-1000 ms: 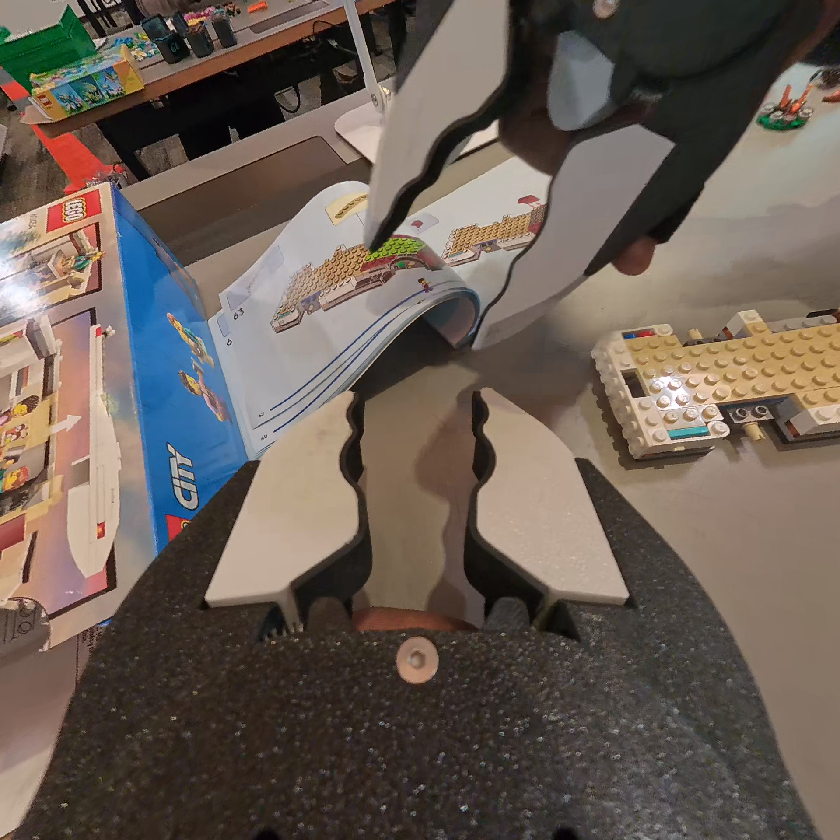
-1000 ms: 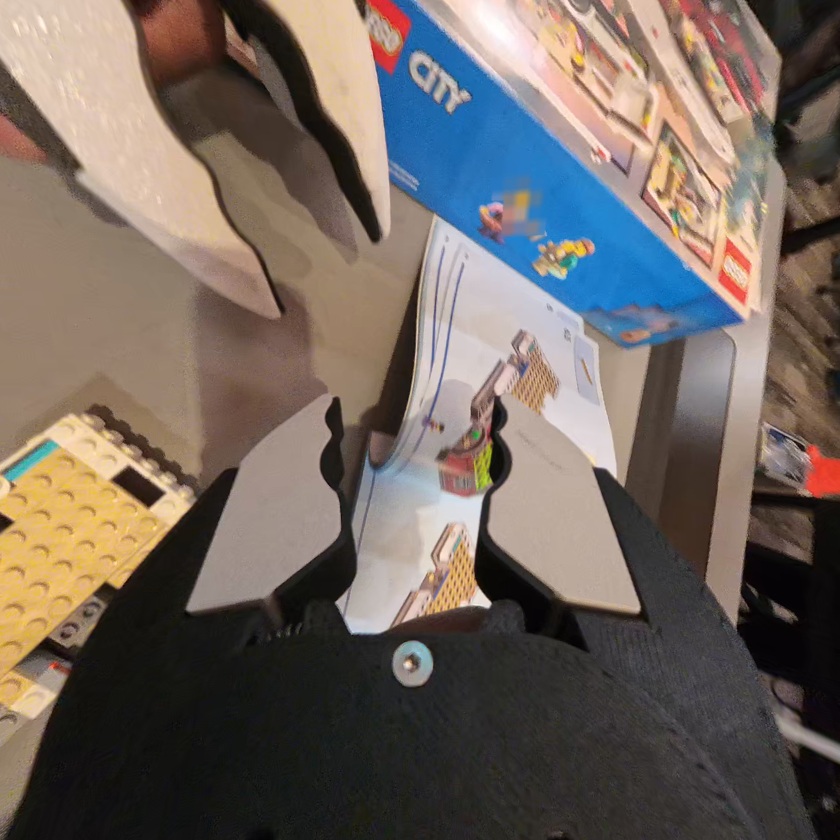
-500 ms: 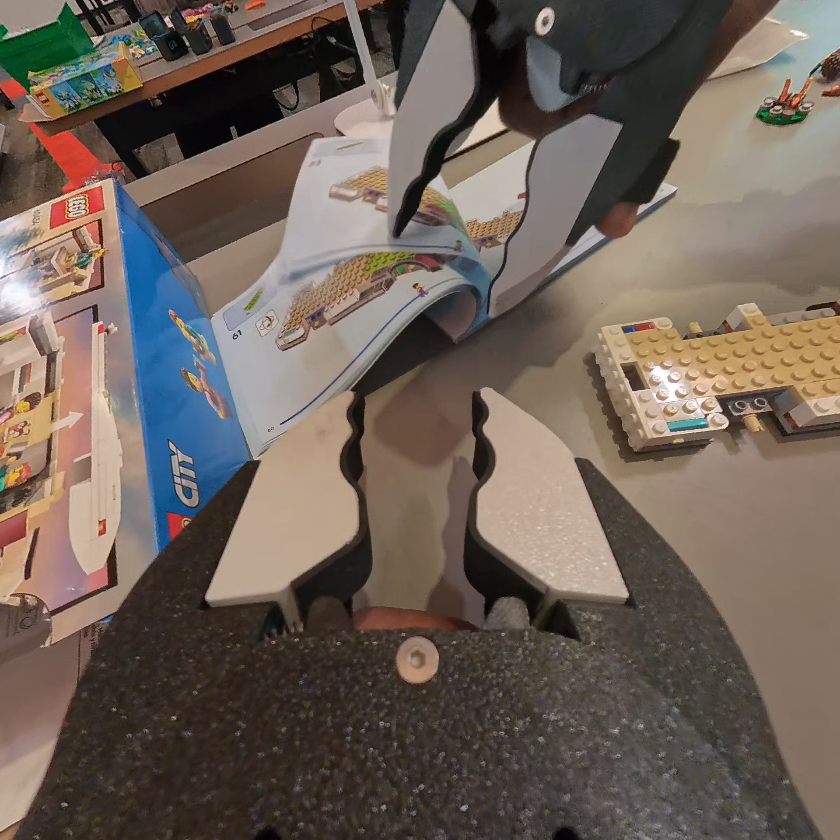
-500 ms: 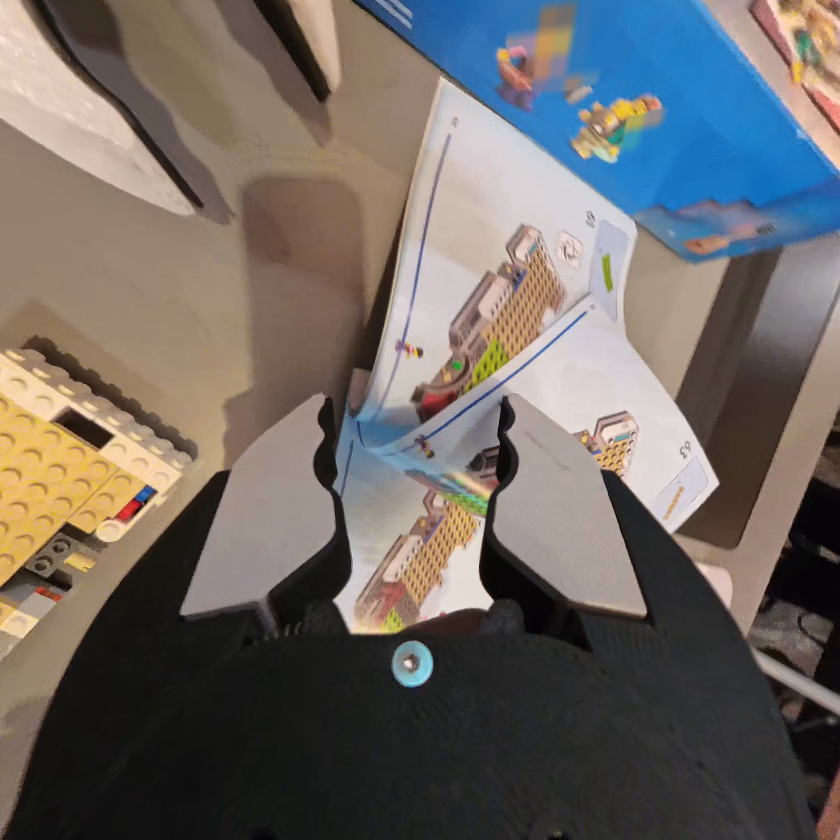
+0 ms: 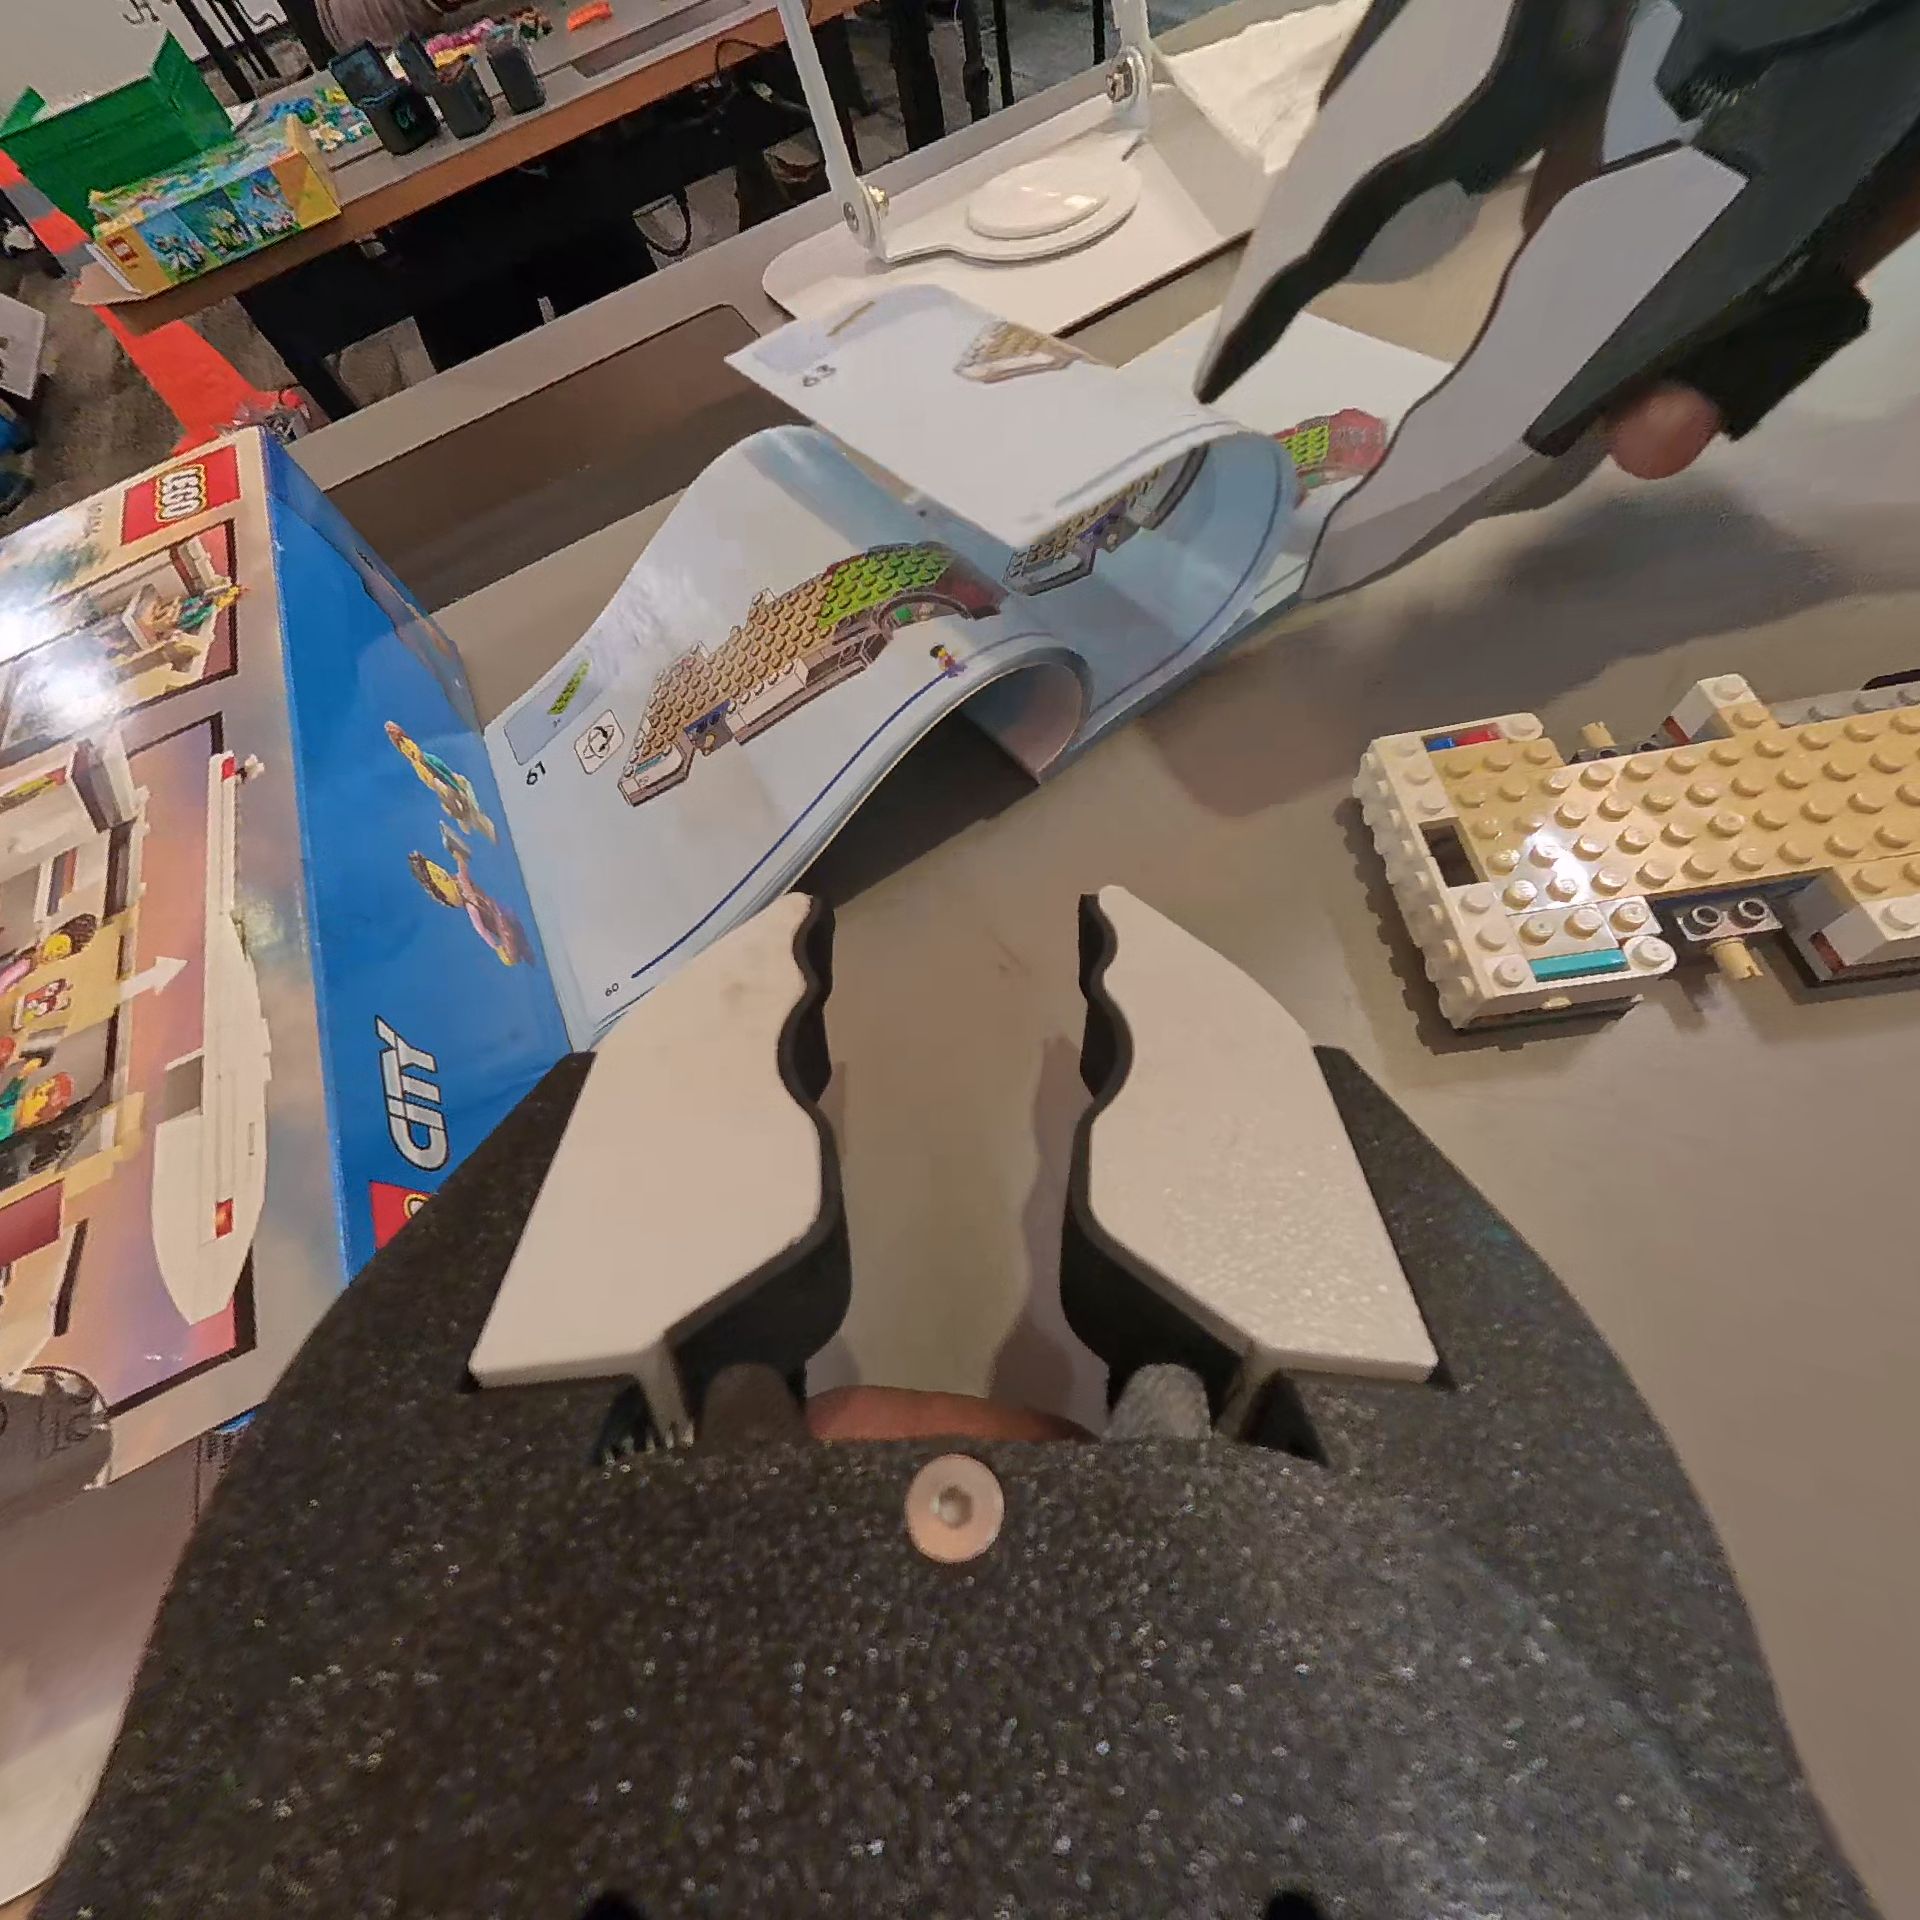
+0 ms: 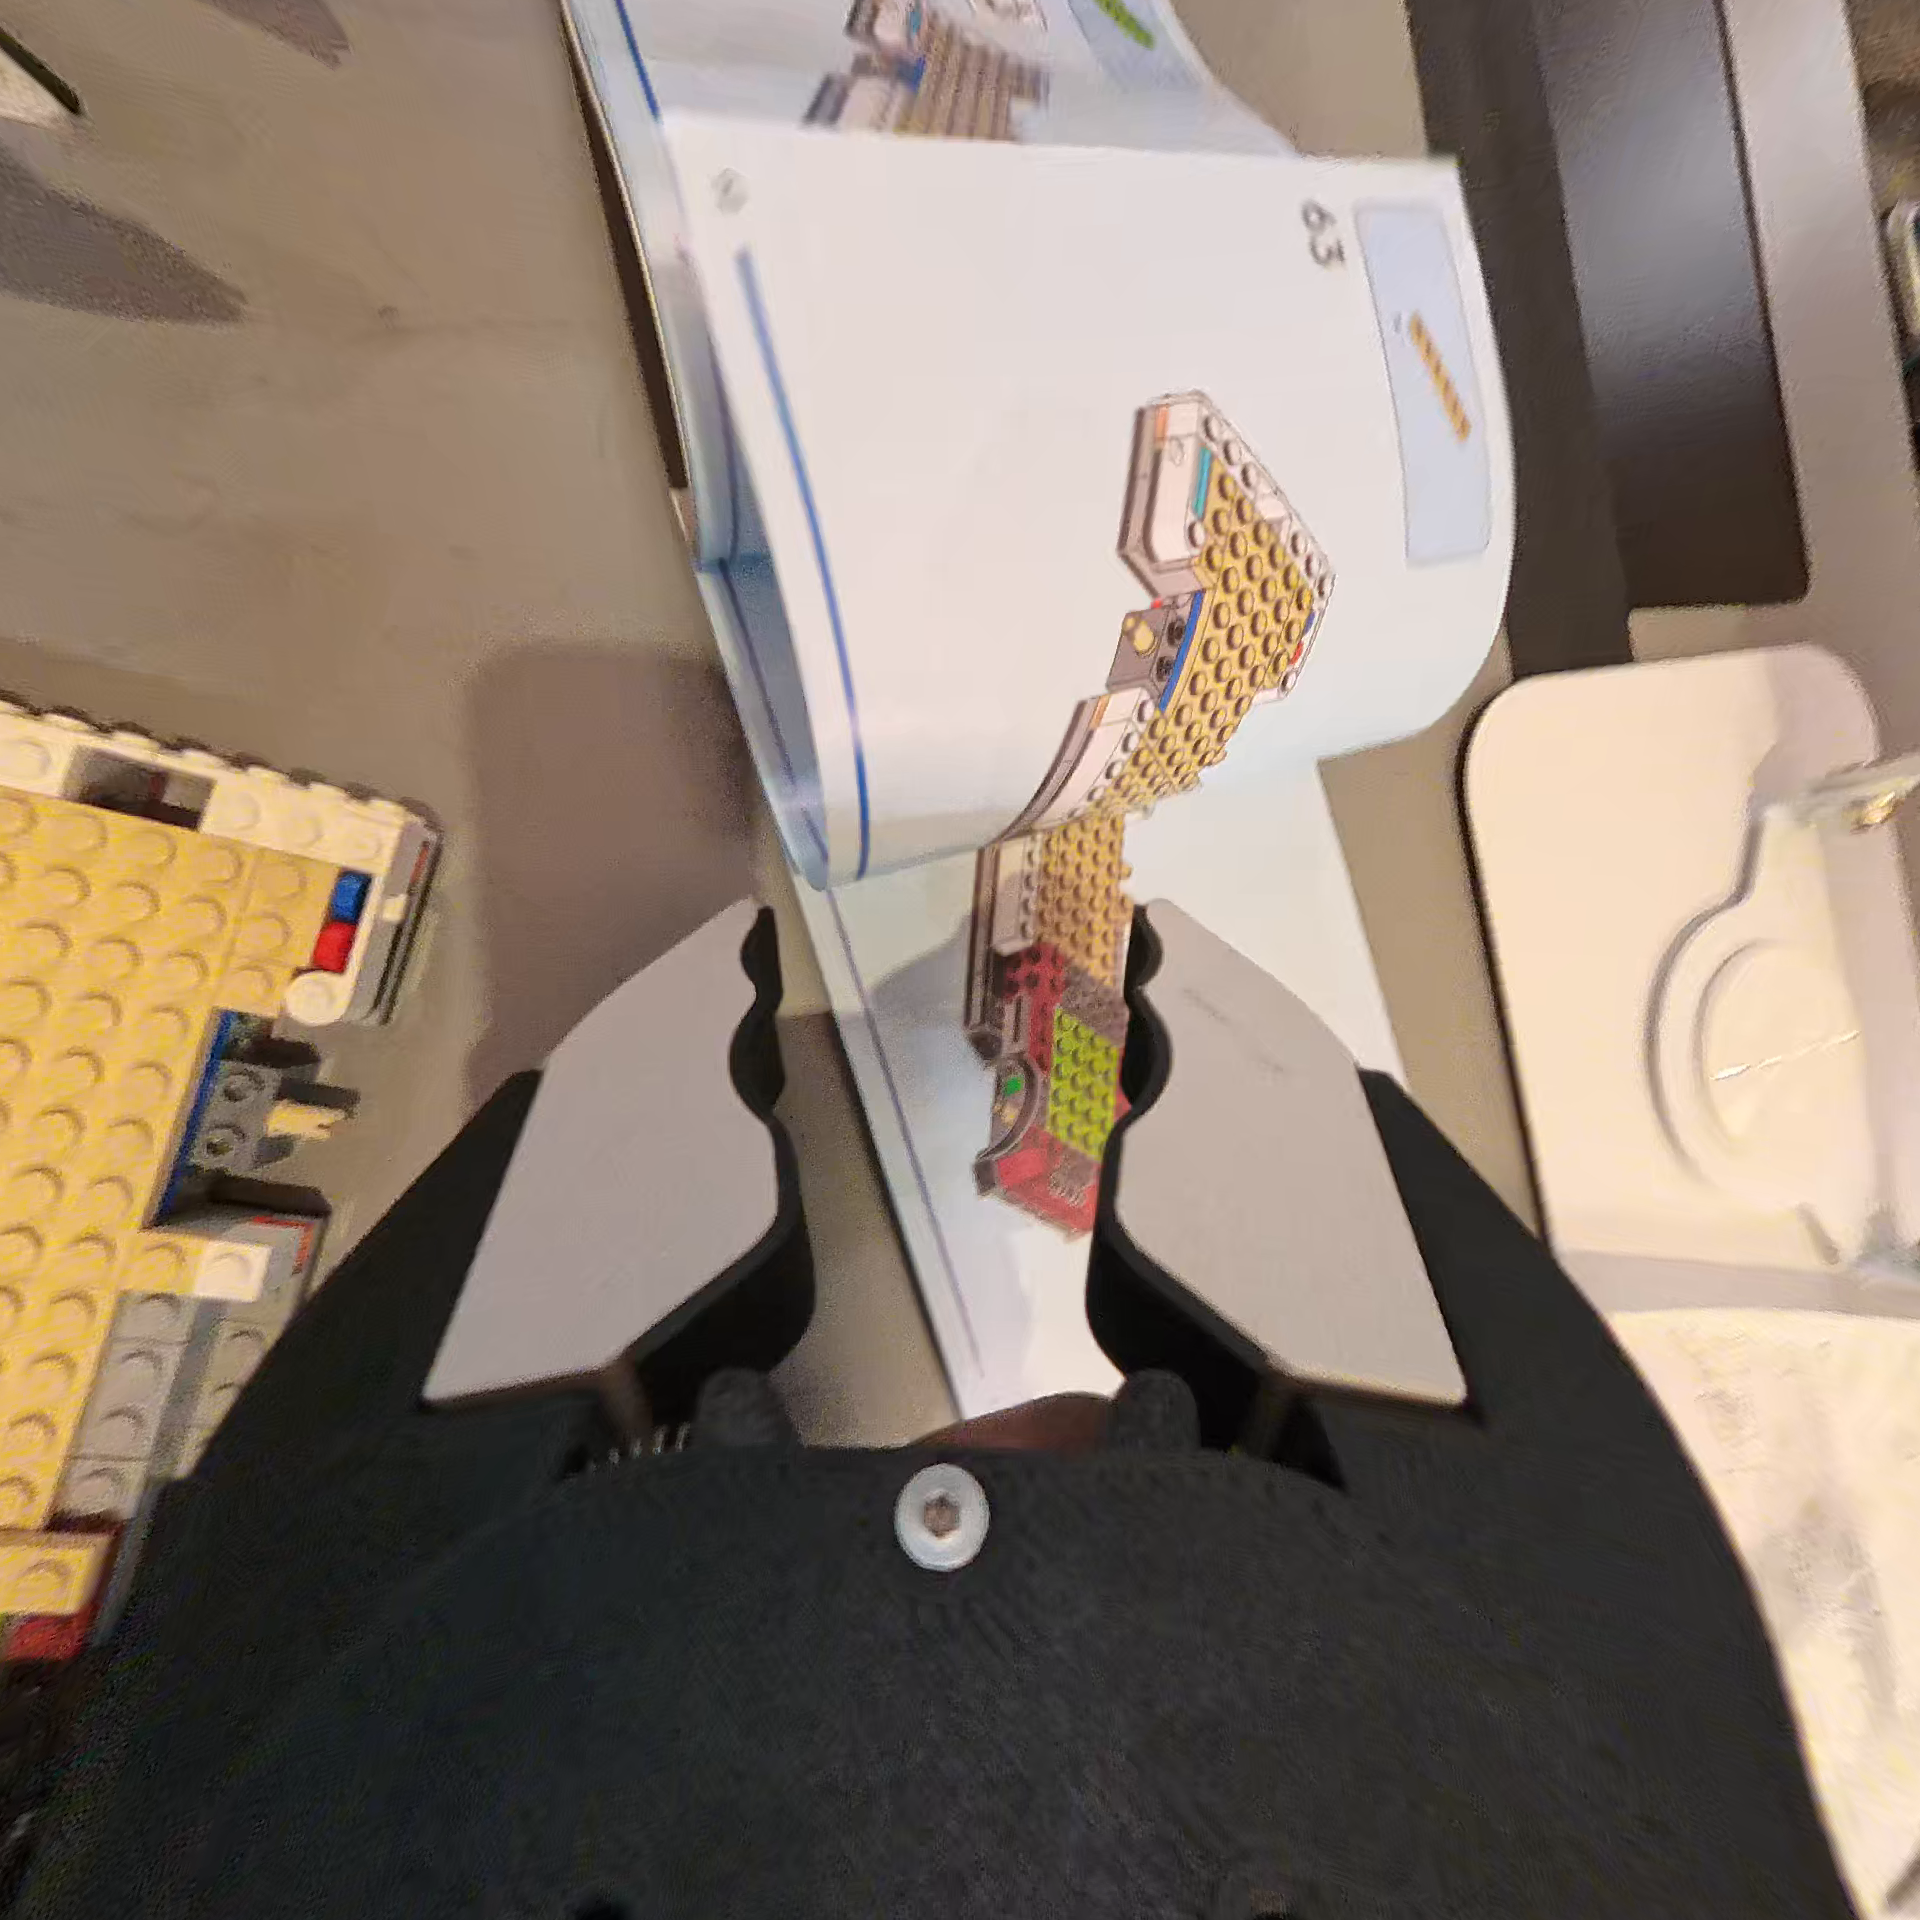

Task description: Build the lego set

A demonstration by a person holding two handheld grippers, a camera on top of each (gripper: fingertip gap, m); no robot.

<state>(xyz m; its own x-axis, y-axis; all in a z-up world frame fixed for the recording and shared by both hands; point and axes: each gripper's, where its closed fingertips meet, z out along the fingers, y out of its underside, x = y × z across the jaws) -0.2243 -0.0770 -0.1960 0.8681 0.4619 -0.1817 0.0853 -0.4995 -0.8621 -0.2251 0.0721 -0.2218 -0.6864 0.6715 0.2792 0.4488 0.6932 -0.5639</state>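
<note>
1. The instruction booklet lies open on the grey table, just beside the blue toy box. Half a second ago one loose page stood low over the spread; now that page is lifted higher and arches over toward the box side.
2. My right gripper has swung off to the right since then. It hangs over the booklet's far half with its jaws spread wide; one fingertip sits at the lifted page's edge, and I cannot tell whether it touches. Nothing is clamped between the pads.
3. In the right wrist view the curled page fills the space ahead of the right gripper, with the flat printed page beneath the fingers.
4. My left gripper has not shifted: it hovers over bare table short of the booklet, jaws partly open and empty.
5. The tan-and-white brick assembly rests to its right, well apart.
6. A white lamp base stands beyond the booklet.
</note>
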